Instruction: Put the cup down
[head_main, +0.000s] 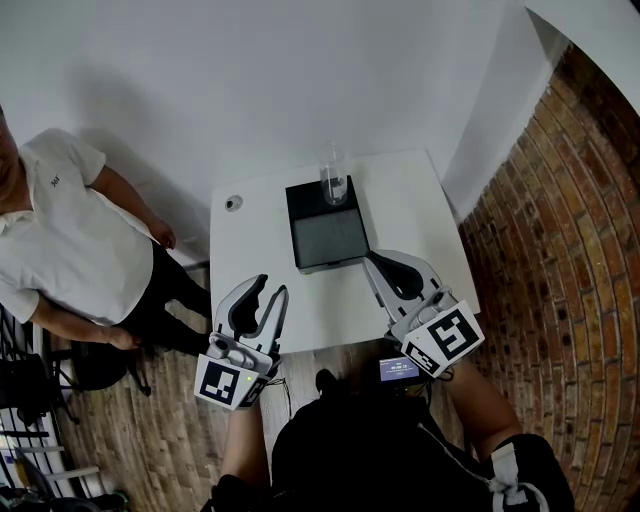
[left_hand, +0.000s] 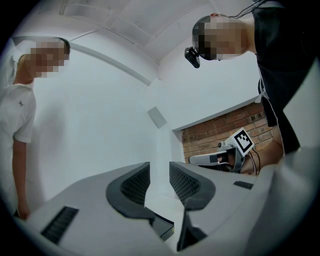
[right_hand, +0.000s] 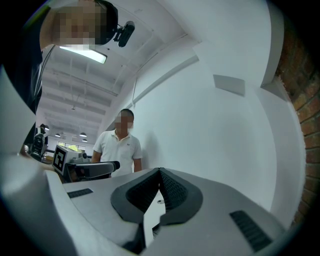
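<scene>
A white rectangular table (head_main: 260, 260) is filling the middle of the head view, with a bystander in a white polo shirt (head_main: 70, 240) standing off to its left. A black square slab with a grey top (head_main: 325, 240) is lying at the table's centre, and the clear, tall plastic cup (head_main: 333, 178) is standing upright on the slab's far edge, well apart from both grippers. The left gripper (head_main: 272, 287) is hovering over the near edge with its jaws parted and nothing between them. The right gripper (head_main: 372, 258) is hovering just beside the slab's near right corner, jaws pressed together and empty. The cup looks already set down, so any retreat is best made low and straight back, avoiding the slab.
</scene>
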